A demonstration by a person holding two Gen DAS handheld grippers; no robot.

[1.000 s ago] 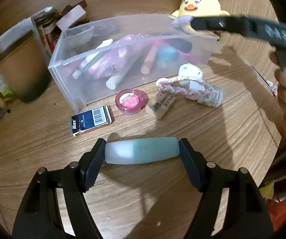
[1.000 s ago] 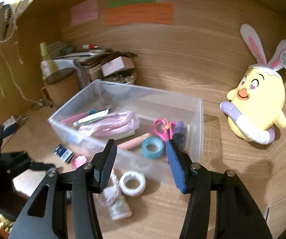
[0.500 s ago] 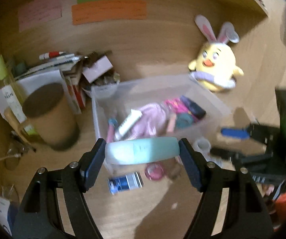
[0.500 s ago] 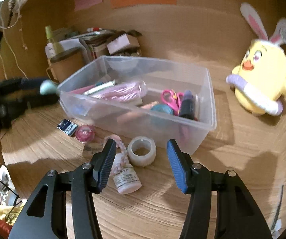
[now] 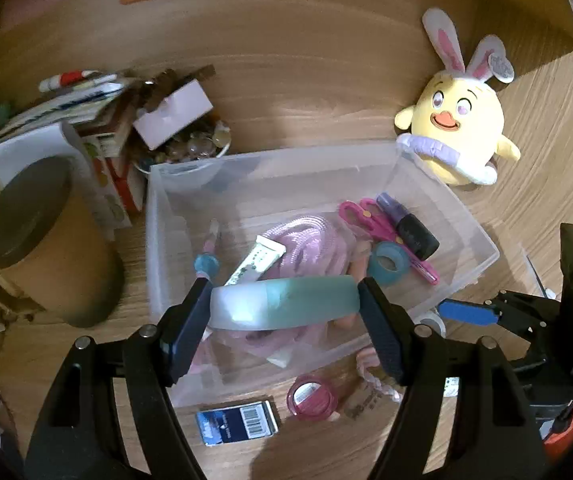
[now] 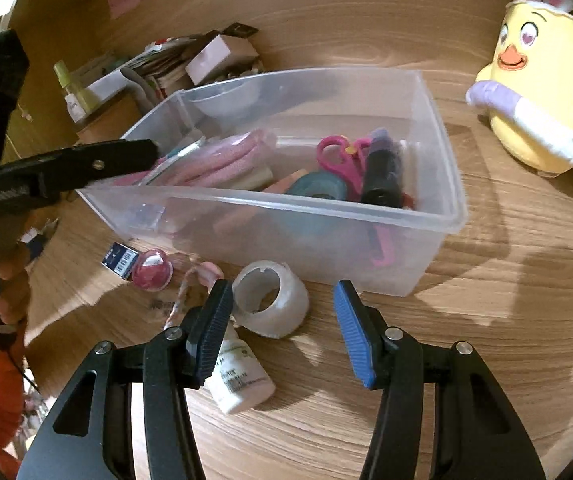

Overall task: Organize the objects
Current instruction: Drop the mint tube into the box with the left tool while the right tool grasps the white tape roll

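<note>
Teal bottle (image 5: 284, 302) crosswise in left gripper (image 5: 284, 308) jaws above bin (image 5: 482, 240); right gripper (image 6: 282, 320) jaws empty, apart.

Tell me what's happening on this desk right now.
A person is tidying small items into a clear plastic bin. The left tool grips a pale teal tube by its ends, above the bin. The right tool, open and empty, hangs over a white tape roll on the desk in front of the bin. A white bottle and pink round compact still lie outside.
</note>
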